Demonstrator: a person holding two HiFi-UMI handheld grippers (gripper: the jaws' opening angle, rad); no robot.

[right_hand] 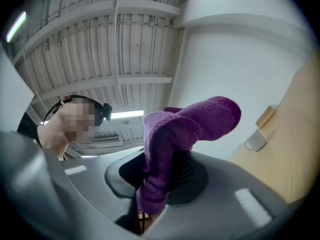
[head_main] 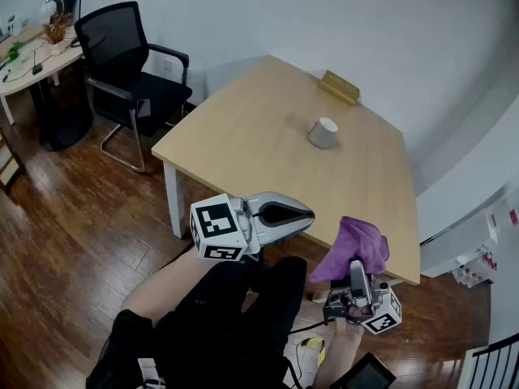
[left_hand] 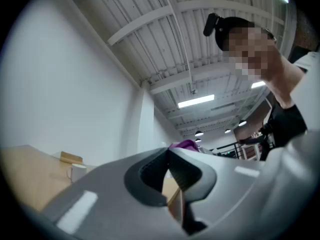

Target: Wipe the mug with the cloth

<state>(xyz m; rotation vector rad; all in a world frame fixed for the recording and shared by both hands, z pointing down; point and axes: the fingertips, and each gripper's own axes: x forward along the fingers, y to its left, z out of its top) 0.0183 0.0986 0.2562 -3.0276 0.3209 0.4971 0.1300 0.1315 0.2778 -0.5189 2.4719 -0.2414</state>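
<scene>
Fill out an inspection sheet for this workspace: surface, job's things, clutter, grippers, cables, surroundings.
Surface: wooden table, mostly bare.
Job's things: white mug upright on the table's far half; purple cloth off the table, held up in the right gripper.
Clutter: wooden block at the far edge.
Grippers: left gripper shut, empty; right gripper shut on the cloth. Both near the table's near edge, away from the mug.
Cables: one dark lead seems to run below the right gripper.
Surroundings: black chair, desk with lamp, wood floor.

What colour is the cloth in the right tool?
Purple cloth; the right gripper view shows it best.
</scene>
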